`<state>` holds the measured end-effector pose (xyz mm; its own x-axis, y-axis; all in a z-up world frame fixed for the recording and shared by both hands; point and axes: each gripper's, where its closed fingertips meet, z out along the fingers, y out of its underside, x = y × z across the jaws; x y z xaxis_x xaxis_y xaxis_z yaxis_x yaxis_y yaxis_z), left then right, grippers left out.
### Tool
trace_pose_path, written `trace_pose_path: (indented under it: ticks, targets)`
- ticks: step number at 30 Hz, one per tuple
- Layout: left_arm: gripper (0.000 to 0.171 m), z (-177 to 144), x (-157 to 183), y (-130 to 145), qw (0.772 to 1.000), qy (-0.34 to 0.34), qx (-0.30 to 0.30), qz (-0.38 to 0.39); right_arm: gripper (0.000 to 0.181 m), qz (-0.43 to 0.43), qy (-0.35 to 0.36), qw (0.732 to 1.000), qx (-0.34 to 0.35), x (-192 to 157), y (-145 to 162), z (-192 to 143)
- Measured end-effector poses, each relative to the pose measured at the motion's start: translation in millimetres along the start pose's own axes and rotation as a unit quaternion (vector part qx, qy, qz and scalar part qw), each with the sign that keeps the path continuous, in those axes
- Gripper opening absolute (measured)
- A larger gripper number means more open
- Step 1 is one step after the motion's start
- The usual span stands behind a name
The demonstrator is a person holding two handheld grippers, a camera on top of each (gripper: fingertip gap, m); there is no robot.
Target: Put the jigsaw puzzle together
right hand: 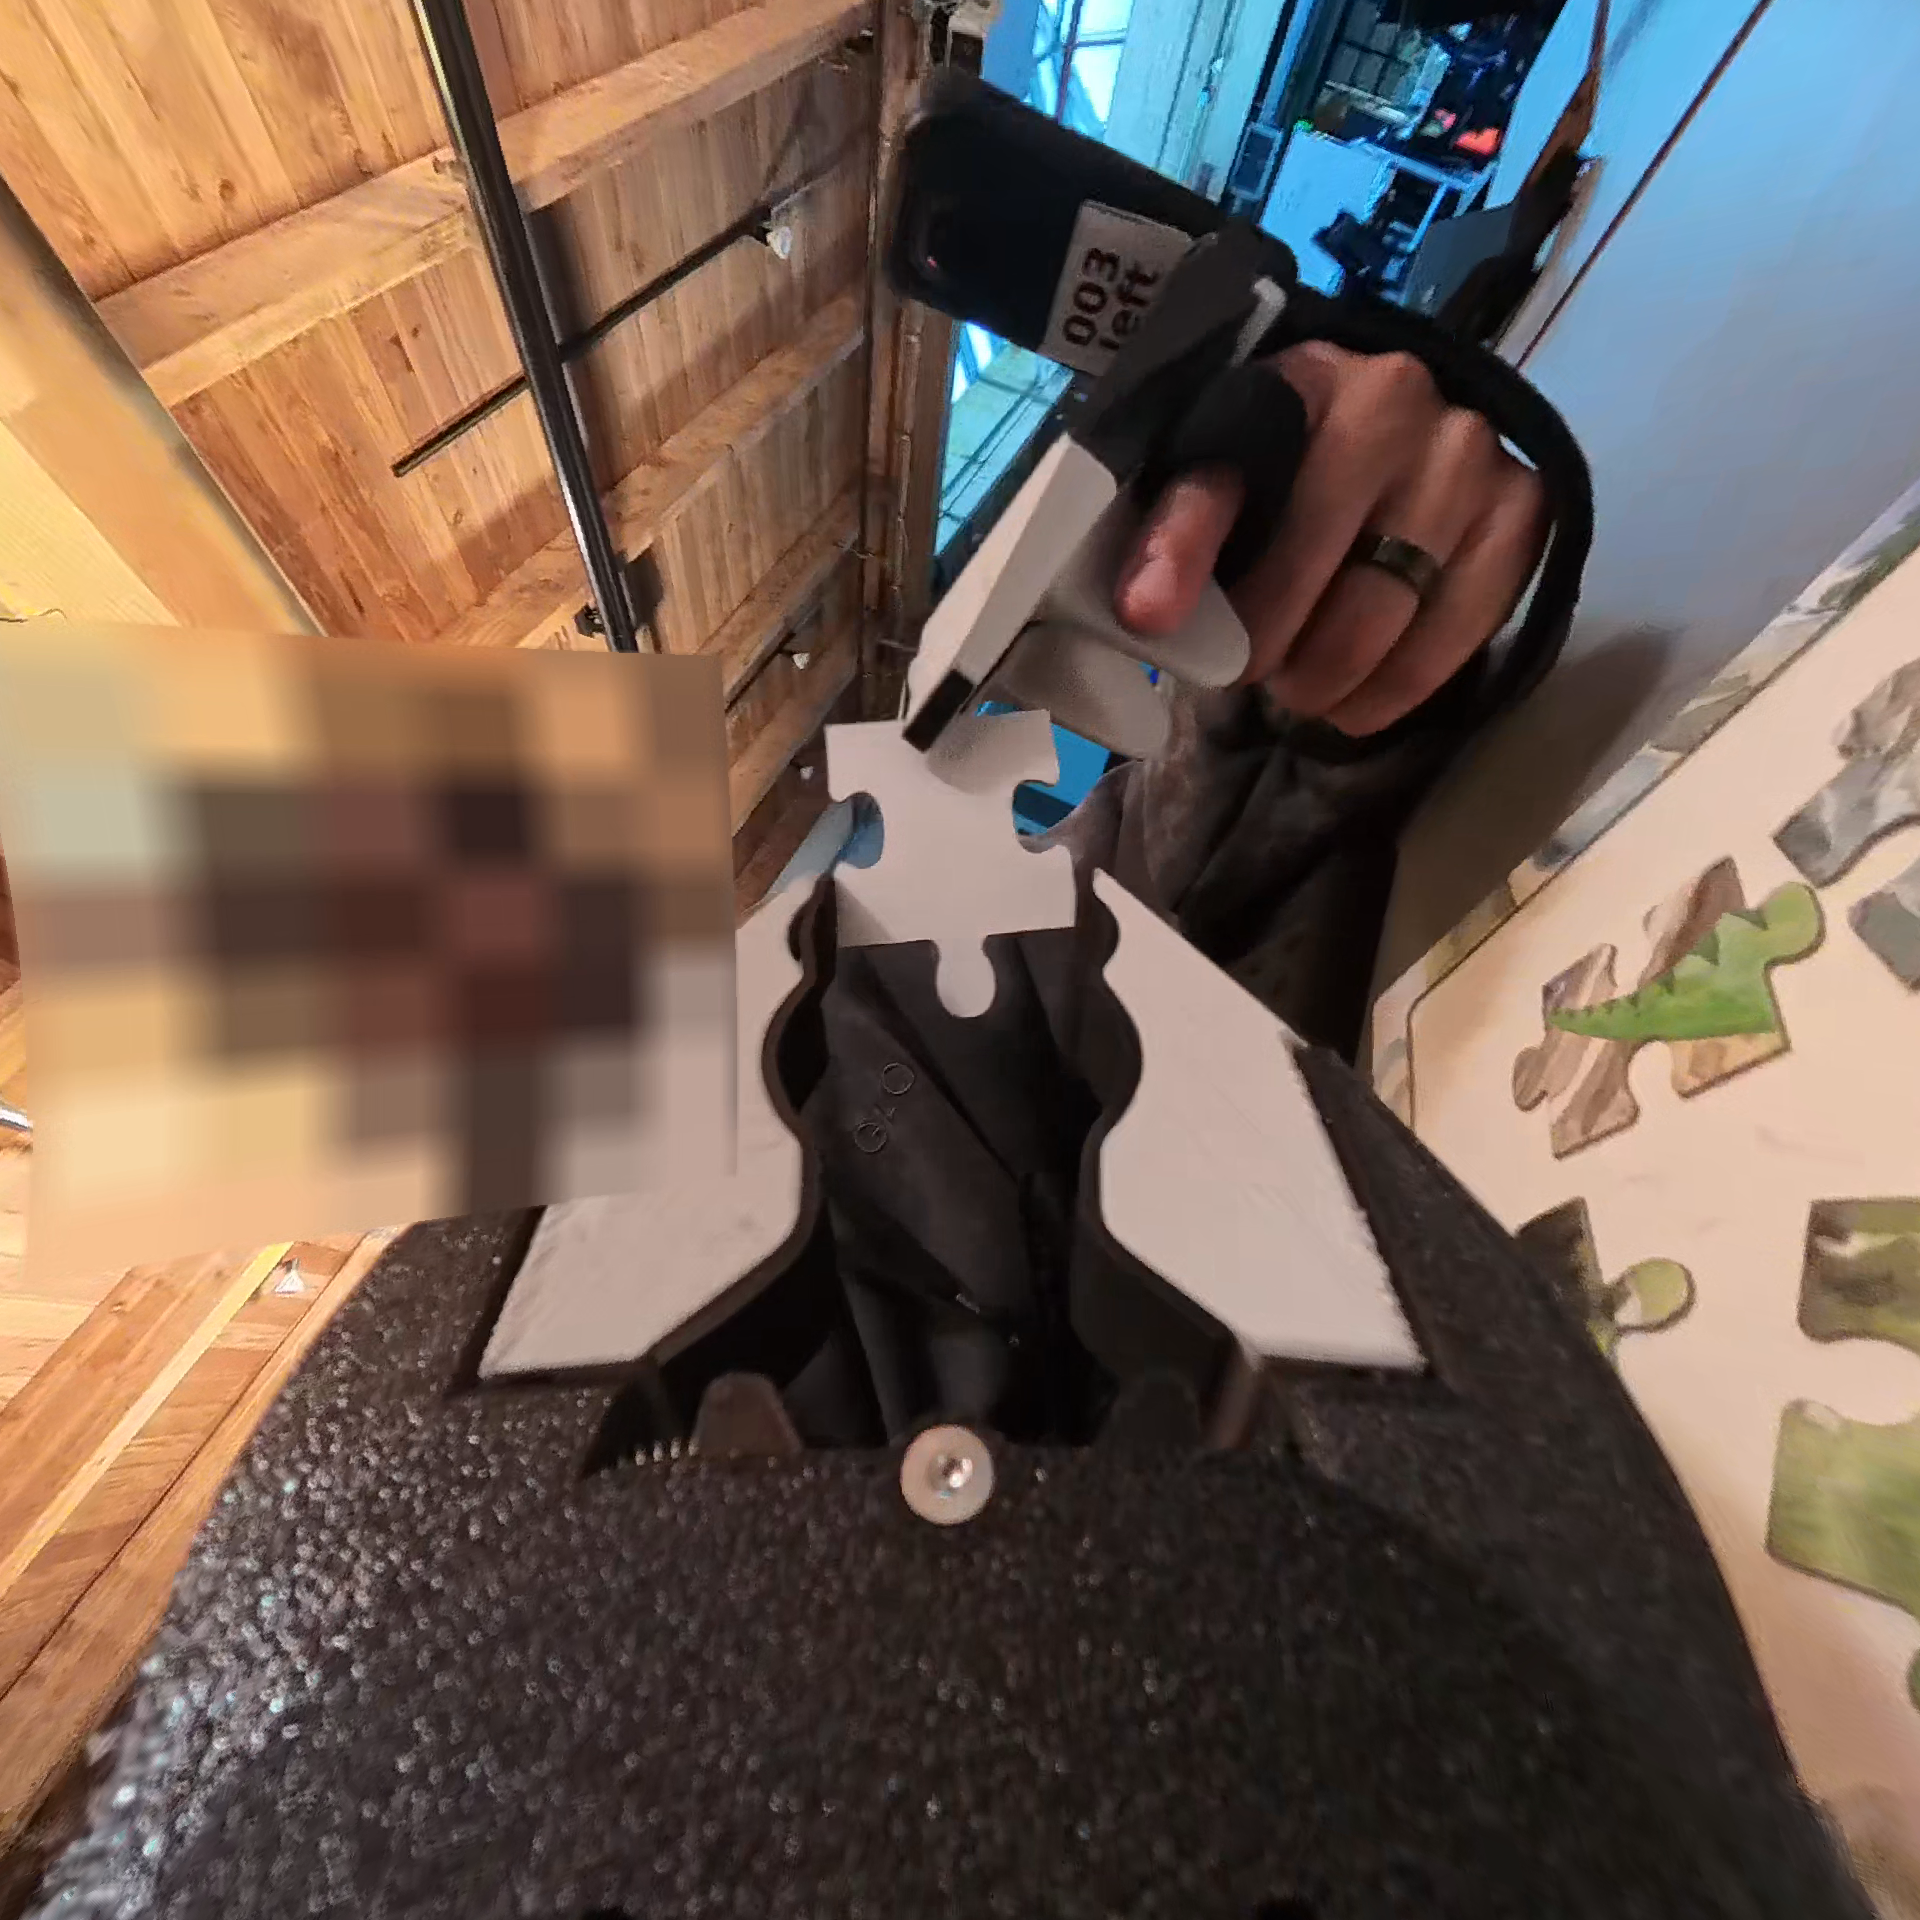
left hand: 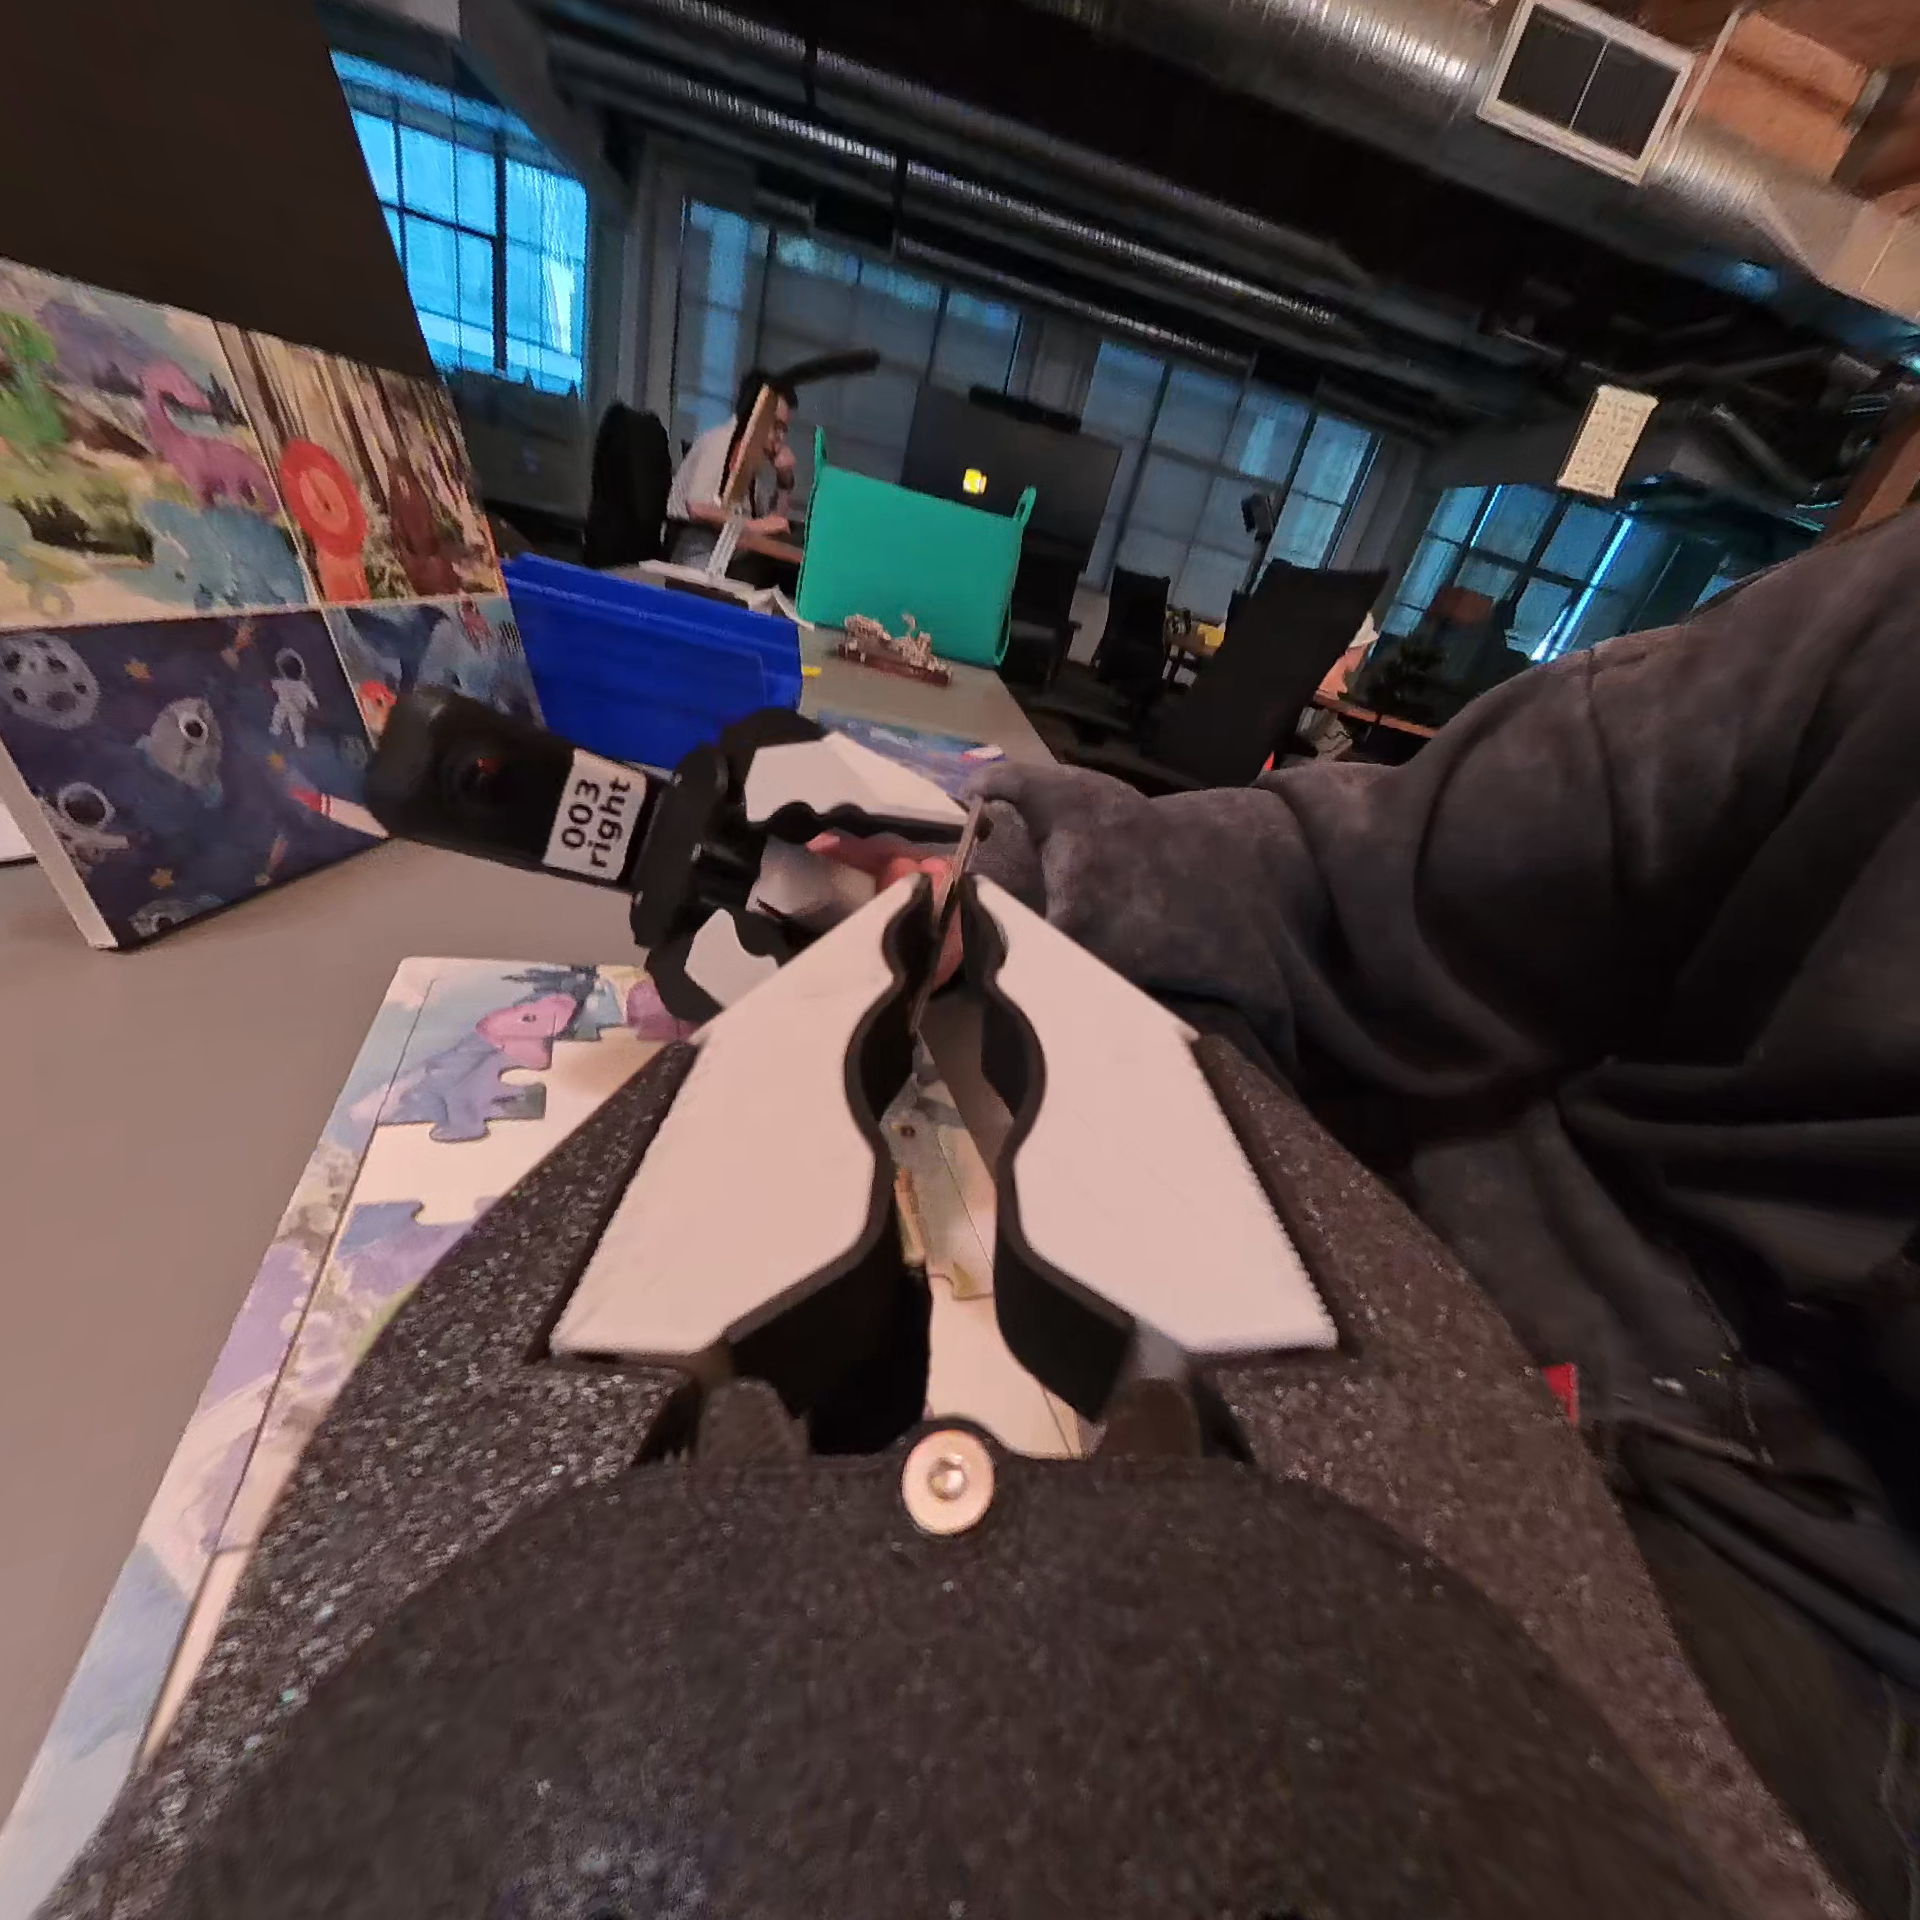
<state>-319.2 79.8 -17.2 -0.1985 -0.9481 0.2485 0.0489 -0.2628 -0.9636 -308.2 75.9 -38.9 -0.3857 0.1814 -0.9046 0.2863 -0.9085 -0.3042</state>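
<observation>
— Pinching a single puzzle piece (right hand: pixel 951 852) at its top edge, the left gripper (right hand: pixel 940 727) has its two fingertips closed right down on it; the piece hangs blank white side toward the right wrist camera.

— And from the left wrist view?

— The same piece shows edge-on as a thin dark sliver (left hand: pixel 951 914) between the nearly touching tips of the left gripper (left hand: pixel 943 902).

— What about the right gripper (right hand: pixel 961 914)?

— Its fingers stand parted, with the lower edge and tab of the piece sitting in the gap between the tips. Whether they touch the piece, I cannot tell. In the left view the right gripper (left hand: pixel 821 831) lies just beyond the left tips.

— Where is the rest of the puzzle?

— The puzzle board (left hand: pixel 343 1195) lies on the grey table (left hand: pixel 156 1039) at its near edge, with several pieces already placed, some green and purple. A picture box (left hand: pixel 208 623) leans toward the table's far left, a blue bin (left hand: pixel 644 665) beside it.
</observation>
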Motion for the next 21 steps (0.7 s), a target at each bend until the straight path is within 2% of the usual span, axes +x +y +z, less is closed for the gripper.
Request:
trace_pose_path:
  ticks: [2, 4, 8, 10, 12, 13, 15, 17, 19, 21]
  targets:
    - [0.001, -1.8, -8.2, 6.4, 0.999, -0.006, -0.017, -0.031, 0.047, -0.014, 0.034, 0.999, 0.014, 7.2, -3.8, -6.7]
    - [0.001, -5.3, -23.4, 15.1, 0.997, -0.031, -0.034, -0.058, 0.048, -0.043, 0.101, 0.994, 0.021, 15.7, -7.6, -19.0]
    - [0.001, -8.3, -43.4, 36.1, 0.990, -0.068, -0.079, -0.099, 0.044, -0.126, 0.239, 0.960, 0.067, 8.9, -24.6, -64.0]
    - [0.001, -5.3, -45.8, 47.4, 0.984, -0.078, -0.107, -0.117, 0.039, -0.156, 0.322, 0.930, 0.088, 11.0, -29.4, -90.3]
    - [0.001, 0.0, -43.8, 60.3, 0.978, -0.080, -0.142, -0.129, 0.034, -0.183, 0.423, 0.882, 0.099, 20.8, -33.7, -117.9]
    - [0.001, 3.3, -41.4, 66.4, 0.975, -0.077, -0.158, -0.138, 0.029, -0.199, 0.451, 0.864, 0.104, 21.5, -36.3, -125.7]
    - [0.001, 10.4, -42.2, 77.1, 0.966, -0.077, -0.179, -0.168, 0.027, -0.216, 0.489, 0.839, 0.095, 24.3, -37.2, -134.2]
    - [0.002, 18.0, -51.6, 83.9, 0.951, -0.094, -0.195, -0.220, 0.025, -0.230, 0.493, 0.836, 0.074, 23.8, -34.5, -133.2]
    - [0.001, 26.5, -59.0, 86.8, 0.939, -0.099, -0.219, -0.245, 0.025, -0.230, 0.525, 0.818, 0.040, 33.7, -27.2, -142.4]
    - [0.002, 36.5, -58.8, 89.0, 0.926, -0.077, -0.252, -0.271, 0.025, -0.224, 0.541, 0.810, -0.001, 44.4, -14.9, -146.8]
